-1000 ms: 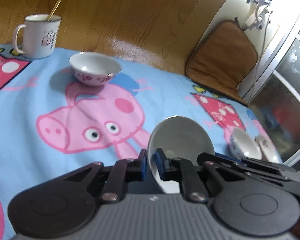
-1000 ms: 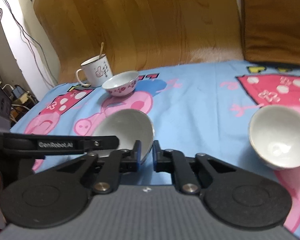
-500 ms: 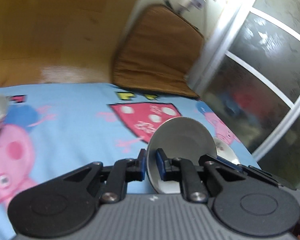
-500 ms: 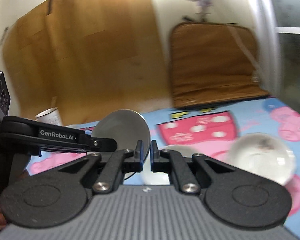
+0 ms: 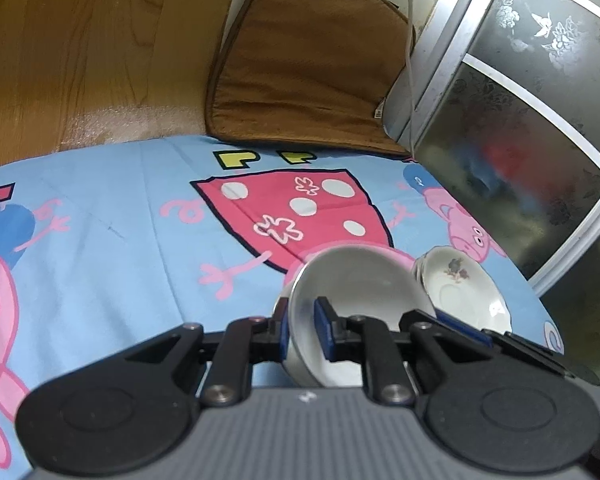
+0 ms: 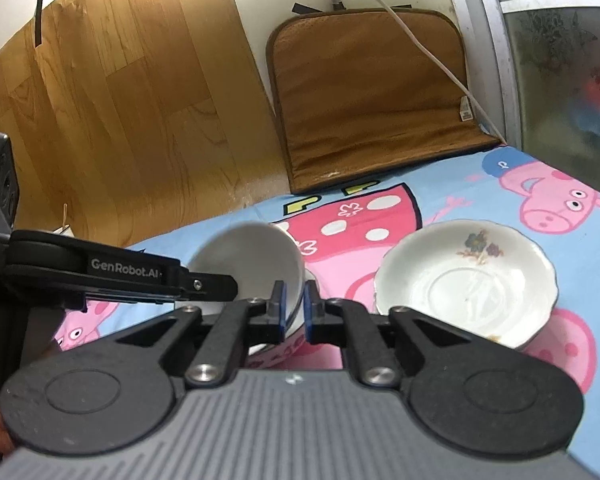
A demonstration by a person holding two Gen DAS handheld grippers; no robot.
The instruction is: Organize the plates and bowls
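- Blue cartoon cloth [image 5: 100, 260] covers the surface. Low over its right part hangs the plain white bowl [image 5: 352, 280], tilted with its mouth facing forward.
- The left hand-held gripper [image 5: 304, 330] is clamped on the bowl's near wall, one pad inside and one outside. That rim grip probably explains the tilt.
- A second bowl with a pink pattern [image 6: 276, 350] seems to sit just under it, so nesting looks like the aim.
- The right hand-held gripper [image 6: 296, 312] stands narrow at a white rim. Whether it pinches that rim cannot be told.
- Just to the right lies a flowered plate [image 6: 468, 280], close enough that a sideways swing could clip it.
- Beyond the plate the surface ends near a frosted glass door [image 5: 520, 140], so room there is tight.
- A brown cushion [image 5: 300, 72] leans on the wall behind; bare cloth lies to the left.
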